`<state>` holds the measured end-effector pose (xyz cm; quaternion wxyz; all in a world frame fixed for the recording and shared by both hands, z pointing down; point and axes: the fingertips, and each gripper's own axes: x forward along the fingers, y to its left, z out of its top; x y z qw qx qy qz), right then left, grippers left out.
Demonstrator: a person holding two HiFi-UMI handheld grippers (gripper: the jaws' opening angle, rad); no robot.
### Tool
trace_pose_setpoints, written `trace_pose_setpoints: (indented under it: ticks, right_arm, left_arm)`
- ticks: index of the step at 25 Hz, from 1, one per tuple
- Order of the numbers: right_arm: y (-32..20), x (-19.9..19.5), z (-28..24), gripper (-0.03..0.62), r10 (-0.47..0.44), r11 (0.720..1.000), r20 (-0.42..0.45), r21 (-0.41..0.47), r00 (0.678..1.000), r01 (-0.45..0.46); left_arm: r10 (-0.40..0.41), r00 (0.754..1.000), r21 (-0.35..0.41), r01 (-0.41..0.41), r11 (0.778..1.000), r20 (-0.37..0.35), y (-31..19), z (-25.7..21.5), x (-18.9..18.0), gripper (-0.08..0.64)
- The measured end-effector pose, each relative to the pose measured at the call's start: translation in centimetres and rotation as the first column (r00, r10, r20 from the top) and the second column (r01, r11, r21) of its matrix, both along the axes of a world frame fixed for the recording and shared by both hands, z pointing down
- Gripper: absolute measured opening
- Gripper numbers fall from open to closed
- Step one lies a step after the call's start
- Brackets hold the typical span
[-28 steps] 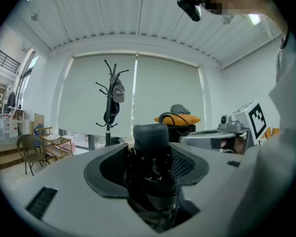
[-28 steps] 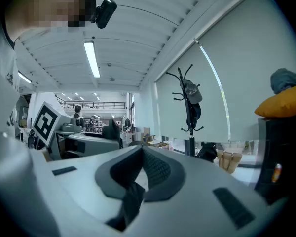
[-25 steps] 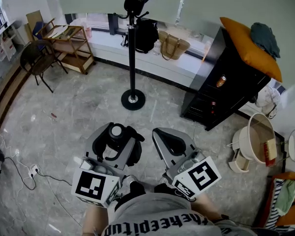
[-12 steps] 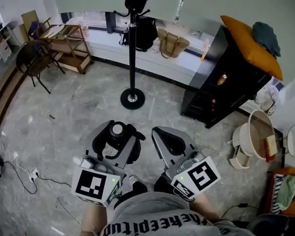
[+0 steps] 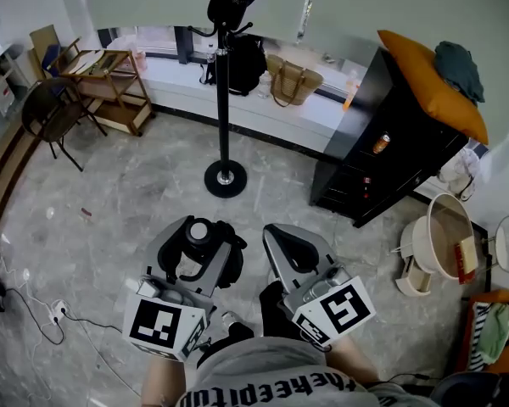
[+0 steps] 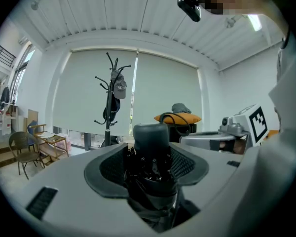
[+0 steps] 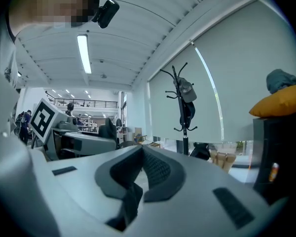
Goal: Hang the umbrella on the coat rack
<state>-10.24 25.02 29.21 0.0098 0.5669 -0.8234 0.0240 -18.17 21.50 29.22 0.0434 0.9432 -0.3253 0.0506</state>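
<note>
My left gripper is shut on a folded black umbrella, whose round handle end sticks up between the jaws. My right gripper is shut with nothing in it; in the right gripper view its pads meet. The black coat rack stands ahead on a round base, with a cap and dark items on its hooks. Both grippers are held close to the person's body, well short of the rack.
A black cabinet with an orange cushion stands at the right. A tan bag and a black bag sit on the window ledge. A chair and wooden cart are at the left; cables lie on the floor.
The view has shifted slightly toward the rack. Both grippers keep their places near the body, the left still holding the umbrella.
</note>
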Motion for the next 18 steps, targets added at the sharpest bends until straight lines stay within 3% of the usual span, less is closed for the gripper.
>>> trace_pose_setpoints:
  ticks: [15, 18]
  right_arm:
    - [-8.1, 5.0, -0.4, 0.011, -0.175, 0.984, -0.002, -0.014, 0.985, 0.175]
    - [-9.4, 6.3, -0.2, 0.011, -0.194, 0.981, 0.003, -0.018, 0.981, 0.194]
  left_arm:
    - [-0.107, 0.994, -0.020, 0.107, 0.994, 0.018, -7.2, -0.3, 5.8, 0.250]
    - [-0.130, 0.991, 0.004, 0.131, 0.991, -0.003, -8.6, -0.4, 7.1, 0.250]
